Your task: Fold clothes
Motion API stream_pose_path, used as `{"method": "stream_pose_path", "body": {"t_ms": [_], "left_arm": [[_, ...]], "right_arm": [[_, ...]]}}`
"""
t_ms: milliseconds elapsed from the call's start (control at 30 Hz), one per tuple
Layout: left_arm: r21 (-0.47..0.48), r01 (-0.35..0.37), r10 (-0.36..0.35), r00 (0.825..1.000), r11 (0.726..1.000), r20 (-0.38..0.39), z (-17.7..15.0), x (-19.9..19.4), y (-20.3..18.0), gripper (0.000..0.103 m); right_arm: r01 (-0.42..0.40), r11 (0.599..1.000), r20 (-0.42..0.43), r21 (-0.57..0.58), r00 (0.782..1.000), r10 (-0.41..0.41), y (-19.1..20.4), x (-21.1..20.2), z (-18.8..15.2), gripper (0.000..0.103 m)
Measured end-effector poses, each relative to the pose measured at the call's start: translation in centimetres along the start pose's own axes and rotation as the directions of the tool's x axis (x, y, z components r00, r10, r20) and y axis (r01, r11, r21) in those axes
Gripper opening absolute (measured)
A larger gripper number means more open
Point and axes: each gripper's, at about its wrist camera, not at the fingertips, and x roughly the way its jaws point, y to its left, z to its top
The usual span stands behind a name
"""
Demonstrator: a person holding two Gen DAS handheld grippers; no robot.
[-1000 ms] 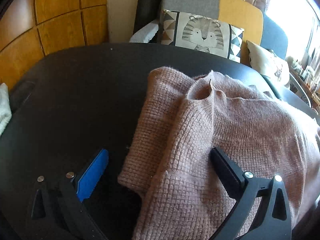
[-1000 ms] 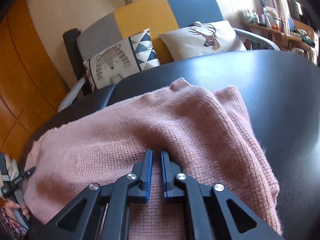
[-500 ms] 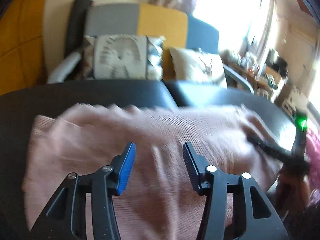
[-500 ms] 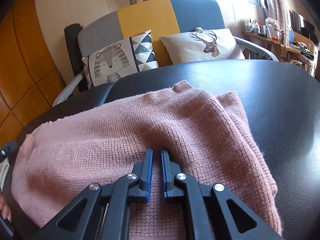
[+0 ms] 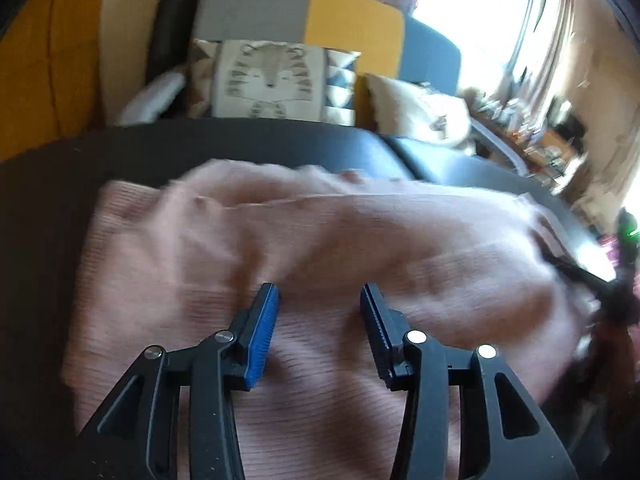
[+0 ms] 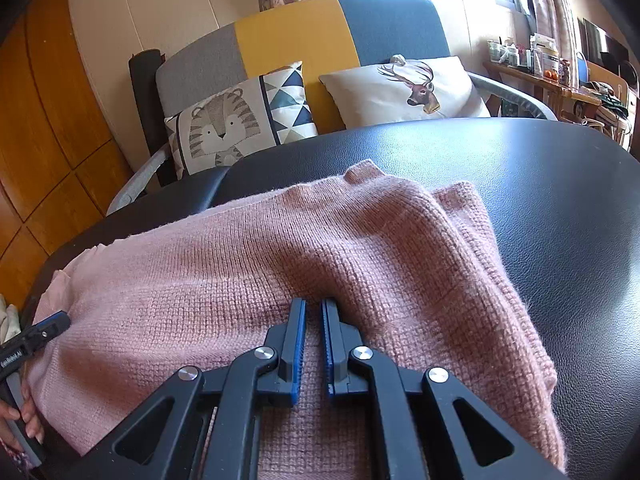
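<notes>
1. Pink sweater (image 6: pixel 288 280) lies on the black table (image 6: pixel 560 208), sides apparently folded in; final fold looks left.
2. Right gripper (image 6: pixel 313 312) nearly closed, tips on the knit, pinch unclear. Left gripper (image 5: pixel 318 300) half open, empty, over the sweater.
3. Right view is sharp: layered edge at 3 o'clock. Left view is blurred.

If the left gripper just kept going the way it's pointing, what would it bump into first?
Most likely the pink sweater: the left gripper points down at it, jaws apart, with nothing between. The picture is blurred, so depth is uncertain.
</notes>
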Motion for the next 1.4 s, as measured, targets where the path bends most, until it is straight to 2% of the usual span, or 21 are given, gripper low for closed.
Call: {"method": "stream_pose_path", "body": {"t_ms": [233,333,400,533,633,667,733,867,1000,1133,1200,1233,1333,1400], "left_arm": [[0.075,0.016,-0.016,1.0,0.997,0.0,-0.5,-0.8,1.0,0.047],[0.035,-0.046,0.046,0.999,0.998,0.011,-0.4,-1.3,1.5,0.047],[-0.021,-0.076,0.077,0.996,0.997,0.048,-1.0,-2.2,2.0,0.047],[-0.108,-0.059,0.069,0.994,0.992,0.085,-3.2,-3.9,2.6,0.047],[-0.117,-0.176,0.181,0.983,0.977,0.031,-3.8,-3.6,3.4,0.047],[-0.13,-0.195,0.198,0.98,0.972,0.013,-3.8,-3.4,4.0,0.047],[-0.137,-0.197,0.199,0.98,0.971,0.004,-3.8,-3.4,4.9,0.047],[-0.079,-0.249,0.25,0.968,0.965,0.005,-4.1,-3.9,4.8,0.047],[-0.1,-0.275,0.278,0.96,0.956,0.017,-4.0,-4.6,4.3,0.047],[-0.11,-0.233,0.246,0.962,0.966,0.121,-2.9,-6.5,2.0,0.047],[-0.079,-0.203,0.213,0.964,0.976,0.16,-1.8,-6.7,0.0,0.054],[-0.062,-0.187,0.195,0.967,0.98,0.167,-1.2,-6.5,-1.0,0.063],[0.015,-0.142,0.137,0.975,0.99,0.173,0.4,-4.9,-4.5,0.064],[0.079,-0.15,0.135,0.977,0.986,0.166,1.1,-3.6,-6.5,0.064]], "right_arm": [[0.002,1.0,-0.001,-0.003,1.0,-0.002,-0.1,0.0,0.0,0.005],[0.0,1.0,-0.001,-0.001,1.0,0.0,-0.1,0.0,0.0,0.005],[-0.001,1.0,0.0,0.0,1.0,0.001,-0.2,0.0,-0.1,0.005],[-0.004,1.0,0.0,0.001,1.0,0.004,-0.2,0.1,-0.1,0.005],[-0.004,1.0,0.0,0.0,1.0,0.004,-0.3,0.1,-0.1,0.005],[-0.005,1.0,0.0,0.0,1.0,0.005,-0.3,0.1,-0.1,0.005],[-0.008,1.0,-0.001,0.002,1.0,0.008,-0.4,0.1,-0.1,0.005],[-0.01,1.0,0.0,0.003,1.0,0.01,-0.4,0.0,0.0,0.005],[-0.014,1.0,0.0,0.006,1.0,0.014,-0.4,-0.1,0.1,0.005],[-0.016,1.0,0.0,0.006,1.0,0.016,-0.4,-0.2,0.1,0.005],[-0.018,1.0,0.0,0.008,1.0,0.018,-0.5,-0.2,0.1,0.005],[-0.019,1.0,0.0,0.008,1.0,0.019,-0.5,-0.2,0.0,0.005],[-0.02,1.0,0.001,0.009,1.0,0.02,-0.6,-0.2,0.0,0.005],[-0.021,1.0,0.001,0.009,1.0,0.021,-0.7,-0.2,-0.1,0.005]]}}
